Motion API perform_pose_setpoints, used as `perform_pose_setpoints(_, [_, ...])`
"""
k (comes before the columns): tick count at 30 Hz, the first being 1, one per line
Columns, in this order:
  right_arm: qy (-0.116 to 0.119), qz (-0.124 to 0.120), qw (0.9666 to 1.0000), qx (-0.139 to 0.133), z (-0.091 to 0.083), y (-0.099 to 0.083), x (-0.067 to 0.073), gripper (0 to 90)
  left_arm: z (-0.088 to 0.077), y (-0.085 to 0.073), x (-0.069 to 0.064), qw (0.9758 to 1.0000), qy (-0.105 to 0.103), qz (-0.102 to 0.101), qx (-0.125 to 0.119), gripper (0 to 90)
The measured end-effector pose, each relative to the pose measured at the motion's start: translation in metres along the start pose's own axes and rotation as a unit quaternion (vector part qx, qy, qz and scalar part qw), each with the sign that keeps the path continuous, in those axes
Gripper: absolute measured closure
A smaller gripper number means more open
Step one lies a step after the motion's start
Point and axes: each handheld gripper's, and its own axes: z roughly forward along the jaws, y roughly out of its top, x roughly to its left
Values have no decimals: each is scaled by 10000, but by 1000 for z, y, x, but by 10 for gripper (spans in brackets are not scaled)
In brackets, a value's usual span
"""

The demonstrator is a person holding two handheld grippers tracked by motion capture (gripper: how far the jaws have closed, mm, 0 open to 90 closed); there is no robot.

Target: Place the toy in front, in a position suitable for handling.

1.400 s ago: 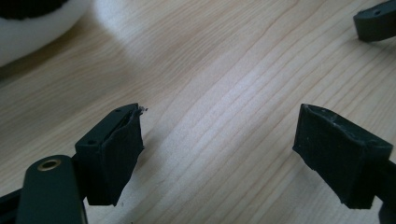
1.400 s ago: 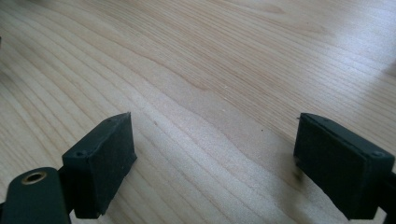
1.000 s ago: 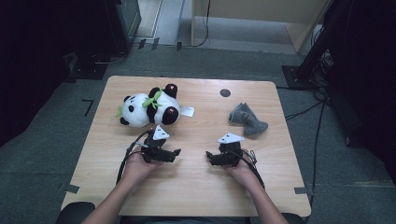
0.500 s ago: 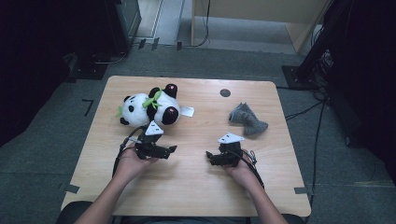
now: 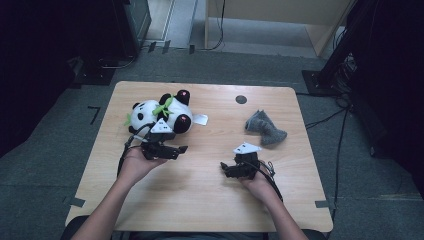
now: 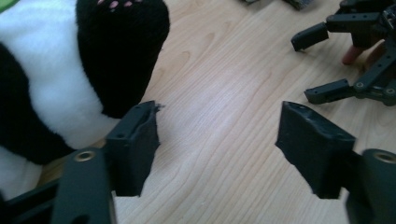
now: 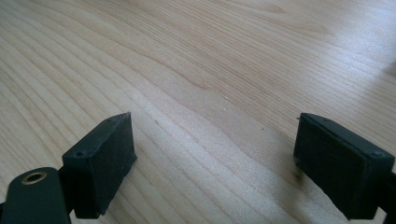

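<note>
A black-and-white plush panda with a green ribbon lies on the wooden table at the back left. My left gripper hovers just in front of it and points right. Its jaws have just been closing but stand open, with nothing between them. In the left gripper view the panda's black paw sits just beyond the left jaw of my left gripper. My right gripper rests low at the table's middle right, open and pointing left. Bare wood lies between the jaws of my right gripper.
A crumpled grey cloth lies at the back right of the table. A white tag sticks out beside the panda. A small black round mark sits near the far edge. My right gripper shows far off in the left gripper view.
My left hand has lifted and moved away from the person, closer to the panda. The right hand has stayed put.
</note>
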Motion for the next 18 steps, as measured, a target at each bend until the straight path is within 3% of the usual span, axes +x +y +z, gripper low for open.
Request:
perform_pose_setpoints(12, [-6, 14, 10000, -4, 0, 0, 0, 123, -8, 27, 16, 9998, -61, -17, -175, 275])
perform_pose_setpoints(18, [-3, 14, 10000, -1, 0, 0, 0, 123, -10, 43, 33, 9996, 88, -82, -246, 300])
